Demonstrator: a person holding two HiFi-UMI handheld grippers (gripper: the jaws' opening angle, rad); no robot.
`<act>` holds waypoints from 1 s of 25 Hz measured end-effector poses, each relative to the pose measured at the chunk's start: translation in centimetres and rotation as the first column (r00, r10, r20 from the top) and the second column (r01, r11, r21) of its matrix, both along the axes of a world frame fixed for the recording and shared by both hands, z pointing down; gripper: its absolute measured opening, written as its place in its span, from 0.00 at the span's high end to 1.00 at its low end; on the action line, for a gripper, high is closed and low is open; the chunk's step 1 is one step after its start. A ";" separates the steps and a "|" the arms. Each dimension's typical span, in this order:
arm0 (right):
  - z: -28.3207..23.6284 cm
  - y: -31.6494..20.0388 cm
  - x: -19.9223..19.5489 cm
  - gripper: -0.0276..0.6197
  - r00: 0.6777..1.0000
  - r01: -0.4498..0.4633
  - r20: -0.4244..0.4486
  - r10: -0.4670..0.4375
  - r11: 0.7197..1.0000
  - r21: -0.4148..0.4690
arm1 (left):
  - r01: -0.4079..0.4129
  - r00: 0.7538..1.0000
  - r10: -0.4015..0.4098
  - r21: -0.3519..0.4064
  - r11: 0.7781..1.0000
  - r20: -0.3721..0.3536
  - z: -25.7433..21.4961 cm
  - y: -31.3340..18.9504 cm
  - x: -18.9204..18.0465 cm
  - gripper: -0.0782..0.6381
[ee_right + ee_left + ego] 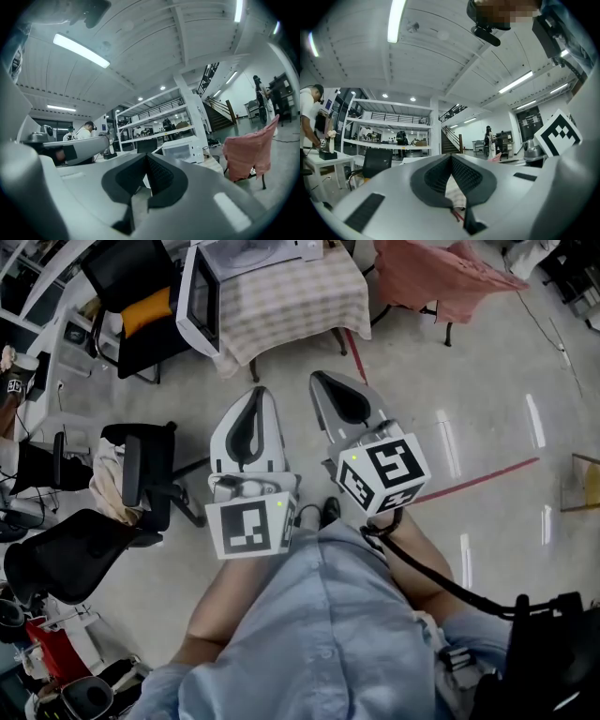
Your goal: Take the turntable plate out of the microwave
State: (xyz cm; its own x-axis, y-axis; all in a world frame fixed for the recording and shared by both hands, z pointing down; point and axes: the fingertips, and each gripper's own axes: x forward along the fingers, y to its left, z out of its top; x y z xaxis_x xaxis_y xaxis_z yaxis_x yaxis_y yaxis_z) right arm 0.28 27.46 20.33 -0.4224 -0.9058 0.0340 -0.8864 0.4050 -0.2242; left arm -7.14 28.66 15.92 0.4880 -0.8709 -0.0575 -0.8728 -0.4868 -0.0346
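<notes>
A white microwave (246,257) stands on a table with a checked cloth (291,301) at the top of the head view, and its dark-windowed door (199,298) swings open to the left. The turntable plate cannot be made out. Both grippers are held level above the floor, well short of the table. My left gripper (254,396) is shut with nothing in it, its tips touching (451,157). My right gripper (320,381) beside it is shut and empty too (146,157). The right gripper view shows the microwave (182,149) ahead, beyond the jaws.
Black office chairs (141,474) stand at the left, one with an orange cushion (145,307) next to the table. A chair draped in pink cloth (436,276) is at the top right. A red tape line (480,478) crosses the floor. A person (308,119) works at a bench.
</notes>
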 end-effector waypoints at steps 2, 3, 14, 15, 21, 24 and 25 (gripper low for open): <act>0.4 -1.1 -0.3 0.95 1.000 0.001 -0.001 -0.001 1.000 -0.004 | -0.005 1.000 0.005 0.000 1.000 -0.003 0.4 -0.9 -0.2 0.88; 0.6 -1.6 -0.5 0.95 1.000 0.000 -0.005 0.000 1.000 -0.004 | -0.007 1.000 0.007 -0.003 1.000 -0.006 0.7 -1.4 -0.4 0.88; 1.6 -9.2 -1.0 0.95 0.999 -0.041 -0.018 0.040 0.998 -0.046 | -0.059 0.998 0.057 -0.055 0.997 -0.029 2.3 -9.9 -0.9 0.88; 1.8 -10.0 -1.3 0.95 0.999 -0.040 -0.019 0.040 0.998 -0.048 | -0.061 0.998 0.060 -0.056 0.997 -0.030 2.4 -10.6 -1.2 0.88; 1.5 -14.5 -3.9 0.95 0.999 -0.038 -0.028 0.037 0.998 -0.043 | -0.070 0.997 0.067 -0.056 0.996 -0.047 2.2 -15.3 -3.3 0.88; 0.9 -16.6 -5.1 0.95 0.998 -0.040 -0.041 0.039 0.999 -0.033 | -0.077 0.995 0.075 -0.048 0.996 -0.059 1.8 -17.2 -4.4 0.88; 0.7 -17.3 -5.5 0.95 0.998 -0.042 -0.045 0.040 0.999 -0.030 | -0.082 0.995 0.079 -0.045 0.996 -0.062 1.7 -17.8 -4.7 0.88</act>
